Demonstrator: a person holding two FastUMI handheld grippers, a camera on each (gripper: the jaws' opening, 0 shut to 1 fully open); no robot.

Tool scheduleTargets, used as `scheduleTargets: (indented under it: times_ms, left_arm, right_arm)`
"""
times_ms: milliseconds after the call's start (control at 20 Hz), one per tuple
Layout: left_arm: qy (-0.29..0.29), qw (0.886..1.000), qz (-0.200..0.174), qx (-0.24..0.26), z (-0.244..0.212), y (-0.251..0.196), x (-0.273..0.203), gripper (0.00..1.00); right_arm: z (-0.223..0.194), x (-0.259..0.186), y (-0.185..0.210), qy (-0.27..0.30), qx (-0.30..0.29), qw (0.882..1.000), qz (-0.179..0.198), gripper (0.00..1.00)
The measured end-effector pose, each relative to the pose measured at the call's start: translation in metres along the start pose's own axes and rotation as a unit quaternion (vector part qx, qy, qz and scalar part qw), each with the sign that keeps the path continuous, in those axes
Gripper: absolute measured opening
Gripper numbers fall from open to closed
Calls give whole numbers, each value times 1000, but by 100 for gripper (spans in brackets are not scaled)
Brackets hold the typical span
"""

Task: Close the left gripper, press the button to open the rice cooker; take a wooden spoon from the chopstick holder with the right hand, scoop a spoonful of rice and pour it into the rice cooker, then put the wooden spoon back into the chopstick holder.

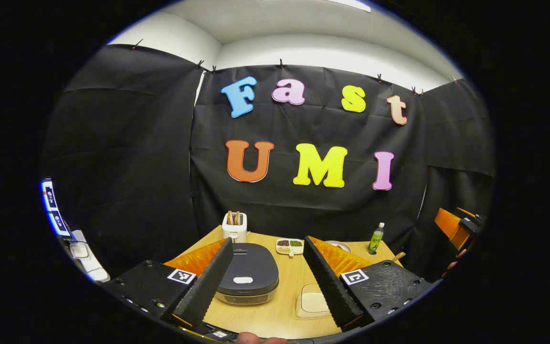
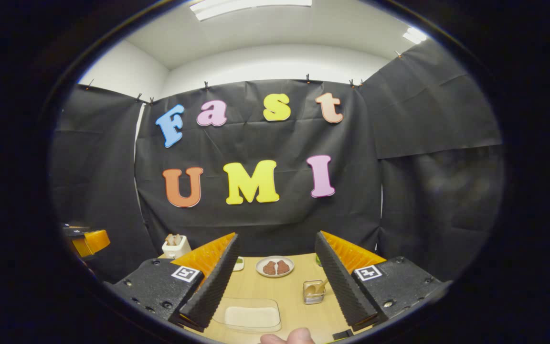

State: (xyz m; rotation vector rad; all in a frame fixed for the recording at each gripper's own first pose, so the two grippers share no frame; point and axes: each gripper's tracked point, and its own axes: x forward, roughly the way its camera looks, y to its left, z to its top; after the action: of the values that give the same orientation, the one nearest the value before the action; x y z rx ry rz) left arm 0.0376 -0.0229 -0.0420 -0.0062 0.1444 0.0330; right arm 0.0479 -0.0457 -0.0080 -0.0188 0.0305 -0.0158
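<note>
In the left gripper view, the left gripper point(image 1: 268, 279) has its two fingers spread wide with nothing between them. The rice cooker point(image 1: 248, 278) sits on the wooden table point(image 1: 275, 315) just ahead, close against the inner face of the finger on the view's left, which covers its near left corner. Its lid is down and flat; the pale oval button point(image 1: 243, 280) lies on the near part of the lid. Beyond it, at the table's back edge, stands a white toaster point(image 1: 235, 227) with two slices upright in its slots. Between the fingers, farther back, lies a divided dish of grains point(image 1: 290, 246). A shallow tray of rice point(image 1: 314, 302) lies just beside the other finger. A green bottle point(image 1: 375, 237) stands far right.

In the right gripper view, the right gripper point(image 2: 275, 286) is likewise spread wide and empty. The tray of rice point(image 2: 250, 315) lies between the fingers, near their bases, its long axis running across the view. The chopstick holder point(image 2: 313, 292) stands just inside the finger on the view's right, the wooden spoon point(image 2: 316, 287) in it, tilted with its handle up to the right. A plate with two brown pieces point(image 2: 275, 266) sits farther back.
</note>
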Motion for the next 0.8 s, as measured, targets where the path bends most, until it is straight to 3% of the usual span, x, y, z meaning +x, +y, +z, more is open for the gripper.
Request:
scheduleTargets:
  times_ms: [200, 250, 300, 600, 650, 750, 800]
  left_arm:
    - [48, 999, 6, -3, -20, 6, 22, 95]
    - [64, 998, 9, -8, -28, 7, 29, 84]
    - [83, 996, 8, -14, -37, 7, 36, 95]
    - [177, 984, 30, -19, -80, 18, 80, 89]
    - [191, 981, 35, -20, -86, 22, 85, 74]
    - [224, 973, 45, -18, -102, 28, 95, 58]
    - [240, 969, 49, -20, -108, 32, 98, 46]
  right_arm:
    - [-16, 33, -13, 18, 2, 1000, 1, 100]
    - [-17, 41, -15, 20, 3, 1000, 2, 100]
    - [-18, 50, -17, 20, 4, 1000, 5, 100]
    - [-36, 106, -28, 34, 12, 999, 24, 100]
    - [-40, 114, -30, 37, 16, 999, 28, 100]
    - [-51, 129, -35, 49, 19, 998, 35, 100]
    - [-56, 135, -37, 55, 21, 997, 39, 100]
